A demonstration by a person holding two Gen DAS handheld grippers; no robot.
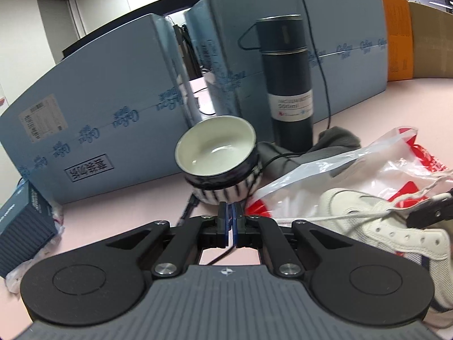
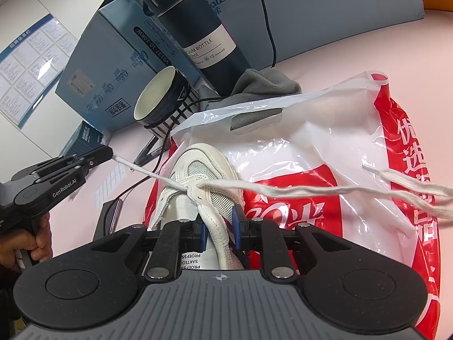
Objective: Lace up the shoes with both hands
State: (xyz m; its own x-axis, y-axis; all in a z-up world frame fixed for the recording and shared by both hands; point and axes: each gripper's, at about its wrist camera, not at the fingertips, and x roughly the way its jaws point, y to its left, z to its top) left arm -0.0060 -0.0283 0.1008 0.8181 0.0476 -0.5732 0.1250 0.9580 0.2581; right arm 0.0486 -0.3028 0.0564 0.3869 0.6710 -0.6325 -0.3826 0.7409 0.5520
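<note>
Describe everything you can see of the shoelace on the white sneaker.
The shoelace is a flat, white, woven cord threaded through an eyelet pair low on the white sneaker. One end runs taut to the left gripper, shut on it. The other trails loose across the red and white plastic bag, its clear-tipped end lying free. The right gripper clamps the sneaker's tongue, not the lace.

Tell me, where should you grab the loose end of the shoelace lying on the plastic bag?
Probably just behind the stiff tip of the loose lace end. It lies flat on the plastic bag right of the shoe, so coming down from above with fingers astride it looks easiest; the tip keeps it from slipping out.
</note>
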